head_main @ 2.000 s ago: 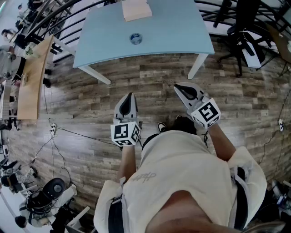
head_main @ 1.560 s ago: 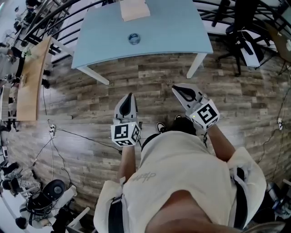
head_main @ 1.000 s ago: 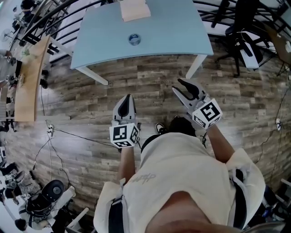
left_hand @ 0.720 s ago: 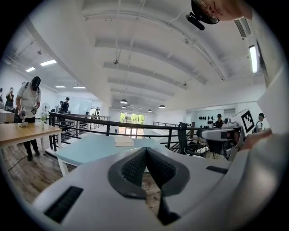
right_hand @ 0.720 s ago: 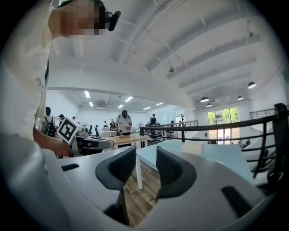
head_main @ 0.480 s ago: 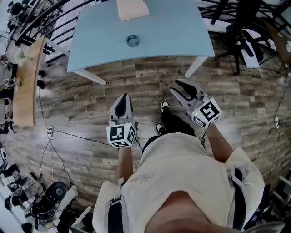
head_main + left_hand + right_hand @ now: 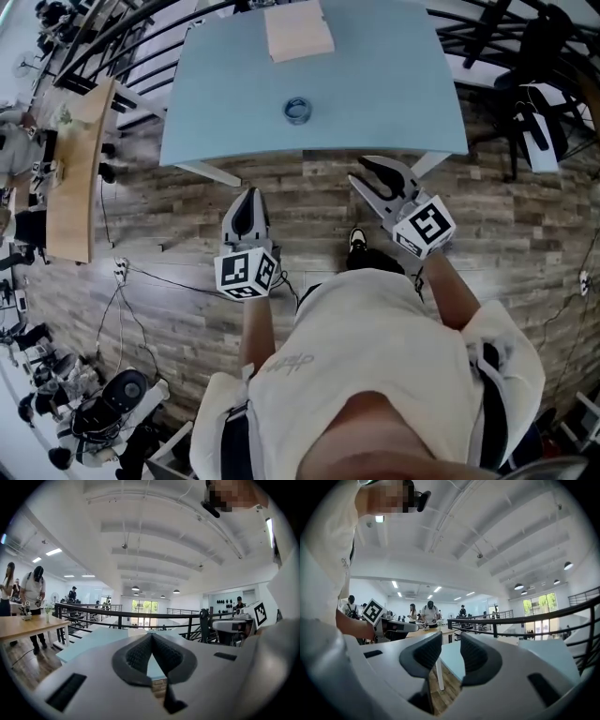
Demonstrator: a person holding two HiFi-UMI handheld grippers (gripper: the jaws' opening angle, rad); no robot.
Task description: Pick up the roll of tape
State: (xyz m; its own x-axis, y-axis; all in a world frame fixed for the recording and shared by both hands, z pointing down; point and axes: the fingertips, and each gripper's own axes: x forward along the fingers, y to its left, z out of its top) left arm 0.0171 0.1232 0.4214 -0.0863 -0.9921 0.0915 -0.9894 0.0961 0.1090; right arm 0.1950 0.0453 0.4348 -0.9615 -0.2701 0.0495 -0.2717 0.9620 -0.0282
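Note:
The roll of tape [image 7: 297, 110], a small clear ring, lies flat near the middle of the light-blue table [image 7: 394, 112]. A tan block [image 7: 298, 33] sits at the table's far side. My left gripper [image 7: 249, 194] is shut and empty, held over the wooden floor just short of the table's near edge. My right gripper [image 7: 362, 172] is open and empty, with its tips at the near edge, right of the tape. The left gripper view shows the jaws of the left gripper [image 7: 151, 635] pressed together, and the right gripper view shows a gap at the right gripper [image 7: 451, 641]. Neither gripper view shows the tape.
A wooden bench table [image 7: 75, 169] stands at the left and an office chair [image 7: 534, 56] at the right. A black railing [image 7: 112, 28] runs behind the table. Cables [image 7: 141, 281] cross the floor, and black equipment [image 7: 103, 417] sits at the lower left. People stand far off.
The person has stepped forward, so the table and tape are nearer to both grippers. The right gripper's jaws have parted. The left stays shut.

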